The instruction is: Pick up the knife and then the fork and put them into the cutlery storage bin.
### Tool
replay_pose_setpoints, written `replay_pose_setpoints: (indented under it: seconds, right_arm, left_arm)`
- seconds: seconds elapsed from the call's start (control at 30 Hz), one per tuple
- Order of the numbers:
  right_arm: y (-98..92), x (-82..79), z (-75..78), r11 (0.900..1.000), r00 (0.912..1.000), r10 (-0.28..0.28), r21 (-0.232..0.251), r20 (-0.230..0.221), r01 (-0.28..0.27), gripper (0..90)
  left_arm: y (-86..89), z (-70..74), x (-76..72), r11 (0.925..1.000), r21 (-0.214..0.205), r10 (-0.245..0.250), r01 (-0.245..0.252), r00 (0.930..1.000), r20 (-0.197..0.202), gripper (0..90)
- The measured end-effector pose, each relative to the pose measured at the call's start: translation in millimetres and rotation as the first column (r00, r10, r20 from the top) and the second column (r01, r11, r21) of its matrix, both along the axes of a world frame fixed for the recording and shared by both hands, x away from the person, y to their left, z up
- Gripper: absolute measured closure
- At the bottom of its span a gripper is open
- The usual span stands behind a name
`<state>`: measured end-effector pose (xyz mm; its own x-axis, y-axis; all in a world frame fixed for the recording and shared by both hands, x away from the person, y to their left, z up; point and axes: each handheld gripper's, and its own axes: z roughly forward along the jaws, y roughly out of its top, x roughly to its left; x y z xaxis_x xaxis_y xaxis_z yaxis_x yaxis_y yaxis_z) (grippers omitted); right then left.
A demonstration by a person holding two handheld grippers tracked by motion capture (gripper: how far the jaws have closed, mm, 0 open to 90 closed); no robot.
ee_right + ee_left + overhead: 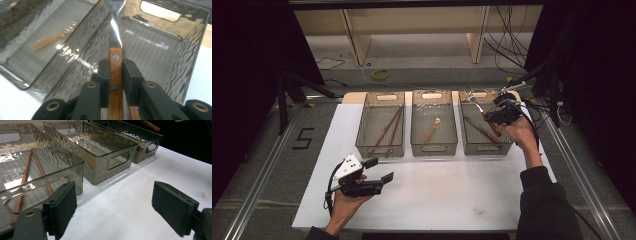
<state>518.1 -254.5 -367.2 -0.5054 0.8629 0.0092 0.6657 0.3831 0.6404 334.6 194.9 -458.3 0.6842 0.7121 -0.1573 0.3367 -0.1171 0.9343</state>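
Right gripper [115, 75] pinches a wooden-handled fork [115, 45] over the right bin [195, 65]; keep it level, lower gently; left gripper [113, 202] idles spread

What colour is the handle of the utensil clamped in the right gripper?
Reddish-brown wood with two metal rivets; the handle shows best in the right gripper view.

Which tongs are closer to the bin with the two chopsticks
Left. The left tongs sit just in front of the chopstick bin; the right tongs are over the far right bin, gripping a wooden-handled utensil.
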Motion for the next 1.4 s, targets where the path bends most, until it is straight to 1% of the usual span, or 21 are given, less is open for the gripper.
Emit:
replay_pose_setpoints:
  seconds: [0.27, 0.37, 0.87, 1.0, 1.17, 1.4]
  right_arm:
    - [1.3, 8.9, -5.1, 0.9996, 0.9995, -0.028, -0.01, -0.016, 0.027, 77.7]
    - [0.9, 11.0, -6.6, 0.9993, 0.9993, -0.034, -0.012, -0.015, 0.034, 77.7]
    - [0.3, 16.0, -13.3, 0.9981, 0.9976, -0.058, -0.024, -0.039, 0.057, 77.7]
    - [1.0, 17.2, -16.9, 0.9976, 0.997, -0.06, -0.038, -0.048, 0.058, 77.6]
    - [1.2, 18.5, -20.3, 0.9973, 0.9963, -0.064, -0.039, -0.058, 0.062, 77.6]
    - [4.4, 19.6, -28.7, 0.9966, 0.9954, -0.064, -0.057, -0.071, 0.06, 77.5]
  left_arm:
    - [0.3, 0.1, 0.0, 1.0, -0.001, 0.0, 0.0, 1.0, 0.0, 19.4]
    - [0.2, 0.1, 0.0, 1.0, -0.001, 0.0, 0.0, 1.0, 0.0, 19.5]
    - [0.1, 0.0, 0.0, 1.0, -0.001, 0.0, 0.0, 1.0, 0.0, 19.5]
    - [0.2, 0.0, 0.0, 1.0, 0.0, 0.0, 0.0, 1.0, 0.0, 19.5]
    - [0.2, 0.0, 0.0, 1.0, 0.0, 0.0, 0.0, 1.0, 0.001, 19.5]
    - [-0.2, 0.1, -0.2, 1.0, 0.0, 0.0, 0.0, 1.0, 0.003, 19.5]
